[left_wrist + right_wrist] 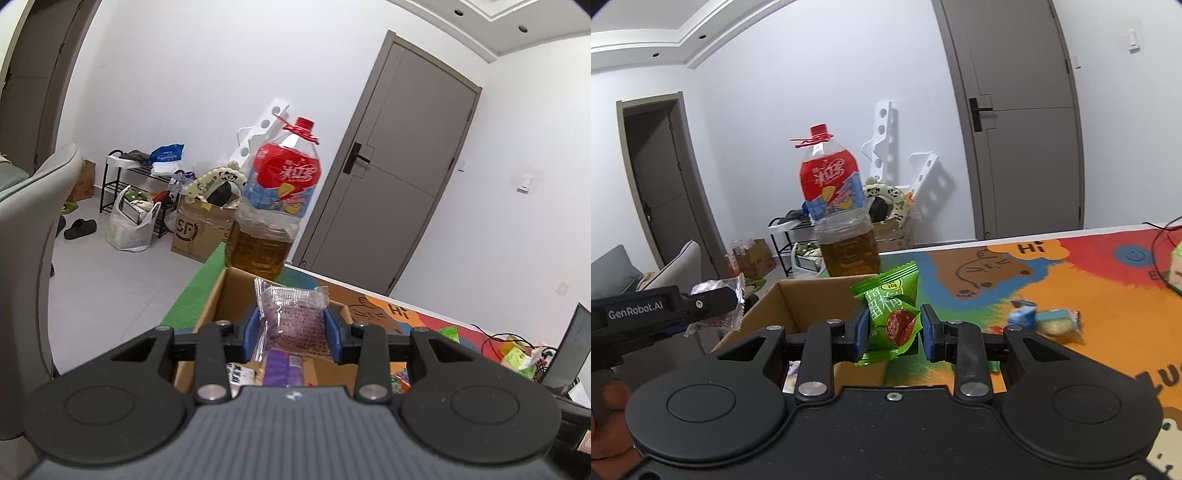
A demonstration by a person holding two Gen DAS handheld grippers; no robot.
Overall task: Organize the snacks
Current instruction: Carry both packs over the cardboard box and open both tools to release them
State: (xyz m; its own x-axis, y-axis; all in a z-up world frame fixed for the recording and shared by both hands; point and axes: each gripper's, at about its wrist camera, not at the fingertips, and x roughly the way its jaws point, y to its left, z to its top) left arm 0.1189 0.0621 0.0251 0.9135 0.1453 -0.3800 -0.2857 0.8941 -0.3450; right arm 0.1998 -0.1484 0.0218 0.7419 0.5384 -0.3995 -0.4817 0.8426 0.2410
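**Mia:** What is this room like?

**Ben:** It has white walls and gray doors. Close to us is a tabletop (1071, 269) with a bright cartoon mat on it.

**Mia:** What do you see first, right up close?

**Ben:** Two grippers. The left hand-held gripper (293, 328) is closed partway, and its blue pads squeeze one purple snack packet (295, 317). The packet hangs over the open cardboard box (221, 295).

**Mia:** And the other one?

**Ben:** The right hand-held gripper (894, 328) is closed partway too. It pinches one green snack packet (891, 314) with a red fruit picture. That packet is up in the air, above the right edge of the box (798, 299).

**Mia:** Is anything in the box?

**Ben:** Yes, some packets lie at the bottom. I cannot count them, the gripper hides most.

**Mia:** Any more snacks on the mat?

**Ben:** Two, right of the green packet. One small blue packet (1023, 314) and one blurry yellow packet (1060, 323), just beside each other.

**Mia:** What is behind the box?

**Ben:** One big bottle (836, 206) with a red cap and brown drink in the bottom part. It stands right behind the box.

**Mia:** And far away?

**Ben:** A black rack (129, 184), a white bag (129, 225) and a brown carton (199, 229) on the floor by the wall.
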